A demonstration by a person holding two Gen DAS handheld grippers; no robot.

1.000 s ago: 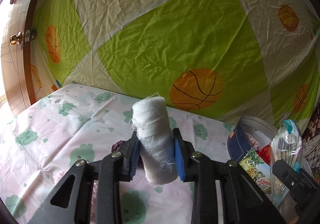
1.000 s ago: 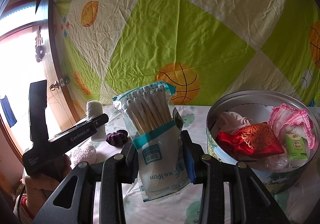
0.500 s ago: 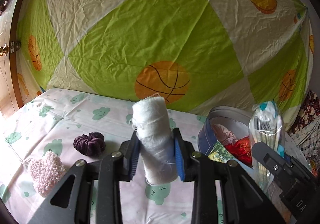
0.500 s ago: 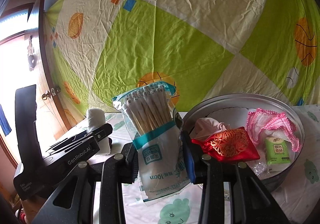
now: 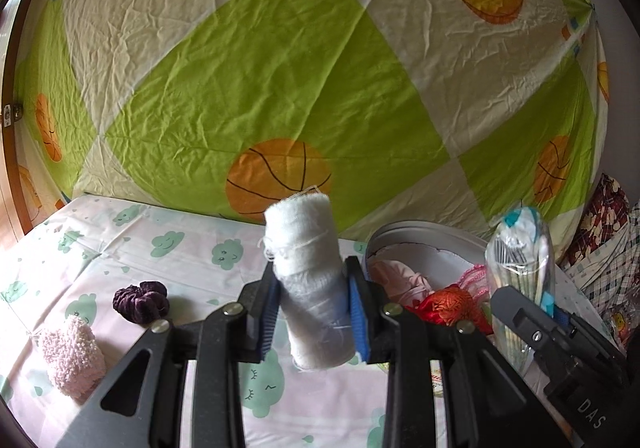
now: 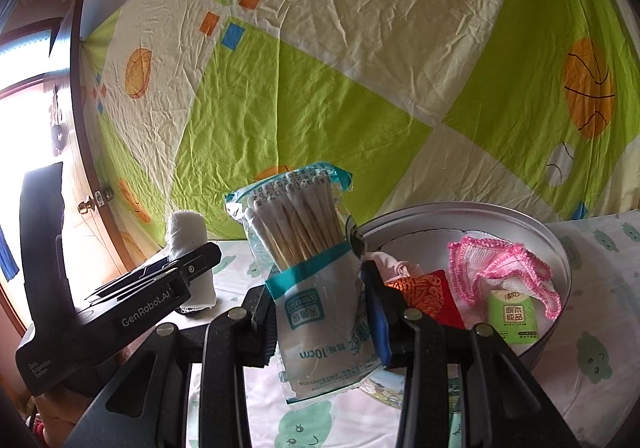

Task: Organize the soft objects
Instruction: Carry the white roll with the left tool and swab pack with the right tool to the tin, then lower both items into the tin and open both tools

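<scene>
While both claws are loaded, each view adds something. Left claw (image 5: pixel 313 312) pinches a white gauze roll (image 5: pixel 308 276), roll upright with a slight tilt, blue pads (image 5: pixel 356 318) pressed against its sides, held above the desk (image 5: pixel 120 248), which has a pink sheet with green cloud faces. Right claw (image 6: pixel 322 322) pinches a cotton swab packet (image 6: pixel 308 268), packet upright, swab tips up, "10cm" print upside down near its lower end.

Landmark: round metal tin (image 6: pixel 560 260). Right wrist view shows inside it: red embroidered pouch (image 6: pixel 424 292), pink-edged white crocheted cloth (image 6: pixel 500 268), green tissue pack (image 6: pixel 512 314) at the near side under the cloth, pale pink fabric (image 6: pixel 390 262) at the tin's left side. Swab packet is just left of the tin, overlapping its left rim in view. Left claw (image 6: pixel 176 280) with the gauze roll (image 6: pixel 188 236) is further left of the tin.

Left wrist view only: dark purple scrunchie (image 5: pixel 141 300) and fluffy pink sock-like item (image 5: pixel 72 356), both lying on the desk well left of the tin (image 5: pixel 424 232); the scrunchie is nearer the tin. There the right claw (image 5: pixel 556 322) with the swab packet (image 5: pixel 520 276) covers the tin's right part. Tissue pack not visible from here.

Basketball-print green and cream sheet (image 5: pixel 280 68) hangs behind the tin.
</scene>
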